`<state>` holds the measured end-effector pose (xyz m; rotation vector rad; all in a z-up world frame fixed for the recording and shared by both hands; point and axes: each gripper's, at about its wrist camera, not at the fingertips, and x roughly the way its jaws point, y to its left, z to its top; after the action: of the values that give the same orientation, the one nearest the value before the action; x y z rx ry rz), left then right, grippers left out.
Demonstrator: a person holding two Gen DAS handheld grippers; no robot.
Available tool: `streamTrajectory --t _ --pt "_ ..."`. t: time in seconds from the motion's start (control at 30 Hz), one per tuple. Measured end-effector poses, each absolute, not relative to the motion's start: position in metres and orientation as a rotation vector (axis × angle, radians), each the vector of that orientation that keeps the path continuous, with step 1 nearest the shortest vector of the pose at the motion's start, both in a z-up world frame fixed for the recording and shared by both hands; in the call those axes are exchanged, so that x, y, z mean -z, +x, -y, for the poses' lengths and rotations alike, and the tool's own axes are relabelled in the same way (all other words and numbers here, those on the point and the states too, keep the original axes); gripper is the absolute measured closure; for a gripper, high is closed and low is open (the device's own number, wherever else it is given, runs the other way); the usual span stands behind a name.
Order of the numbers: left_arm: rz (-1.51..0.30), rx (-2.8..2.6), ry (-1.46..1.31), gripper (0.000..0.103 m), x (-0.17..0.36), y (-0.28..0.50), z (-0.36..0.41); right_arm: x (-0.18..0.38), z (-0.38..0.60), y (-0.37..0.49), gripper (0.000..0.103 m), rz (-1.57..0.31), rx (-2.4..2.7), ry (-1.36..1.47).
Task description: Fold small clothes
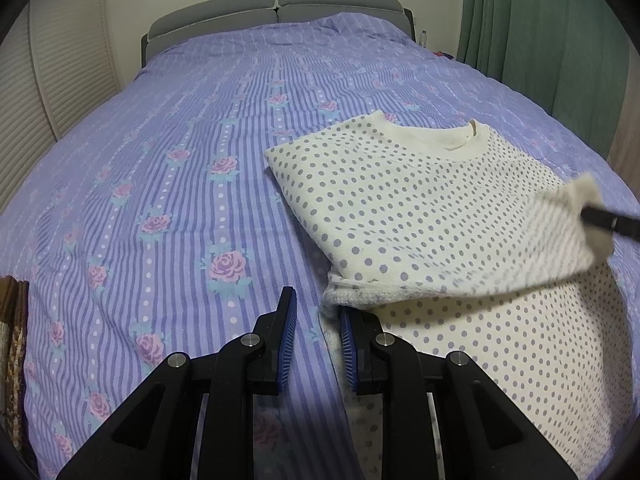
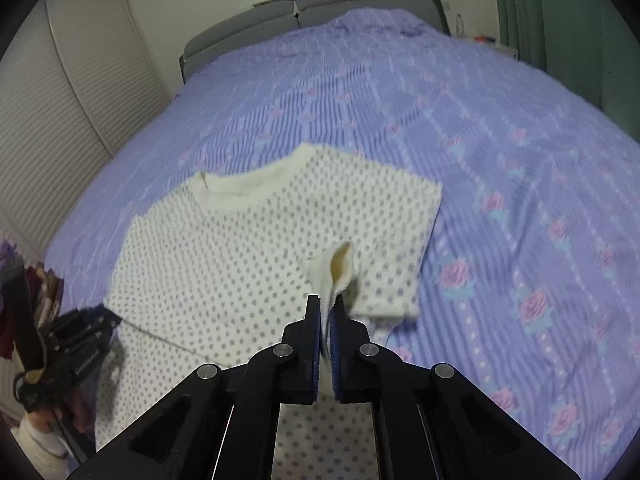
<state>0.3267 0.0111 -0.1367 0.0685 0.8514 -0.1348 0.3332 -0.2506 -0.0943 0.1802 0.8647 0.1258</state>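
Note:
A cream shirt with grey dots (image 1: 404, 200) lies on the purple flowered bedspread (image 1: 160, 152), collar toward the headboard, its left side folded in. My left gripper (image 1: 316, 320) is open and empty, low at the shirt's near left edge. My right gripper (image 2: 327, 312) is shut on the shirt's sleeve cuff (image 2: 338, 266) and holds it lifted over the shirt body (image 2: 224, 256). The raised sleeve and the right gripper's tip (image 1: 608, 220) show blurred at the right of the left wrist view. The left gripper (image 2: 80, 340) shows at the far left of the right wrist view.
The grey headboard (image 1: 276, 4) is at the far end. A louvred white wardrobe (image 1: 60, 80) runs along the left, green curtains (image 1: 540, 20) on the right. A bottle (image 2: 460, 24) stands by the headboard. Stacked clothes (image 2: 44, 292) sit at the bed's left edge.

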Motion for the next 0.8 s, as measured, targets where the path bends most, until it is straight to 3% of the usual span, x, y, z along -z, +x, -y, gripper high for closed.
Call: streamTrajectory --t 0.27,0.47,0.63,0.67,0.73,0.8 --pt "-0.844 0.089 0.075 0.080 0.134 0.317 -0.002 0.050 0.272 0.360 0.098 -0.755 -0.066 0.180" --pt "-0.859 0.070 0.070 0.078 0.137 0.319 -0.004 0.082 0.281 0.381 0.098 -0.856 -0.041 0.168" --pt "-0.876 0.050 0.029 0.067 0.137 0.324 -0.014 0.109 0.289 0.385 0.097 -0.899 -0.029 0.193" --pt "-0.881 0.052 0.016 0.067 0.137 0.325 -0.016 0.110 0.291 0.384 0.094 -0.895 -0.023 0.190" --pt "-0.882 0.050 0.014 0.066 0.136 0.325 -0.016 0.111 0.295 0.379 0.069 -0.891 0.032 0.157" --pt "-0.879 0.053 0.029 0.065 0.136 0.324 -0.015 0.108 0.304 0.369 0.062 -0.879 0.103 0.129"
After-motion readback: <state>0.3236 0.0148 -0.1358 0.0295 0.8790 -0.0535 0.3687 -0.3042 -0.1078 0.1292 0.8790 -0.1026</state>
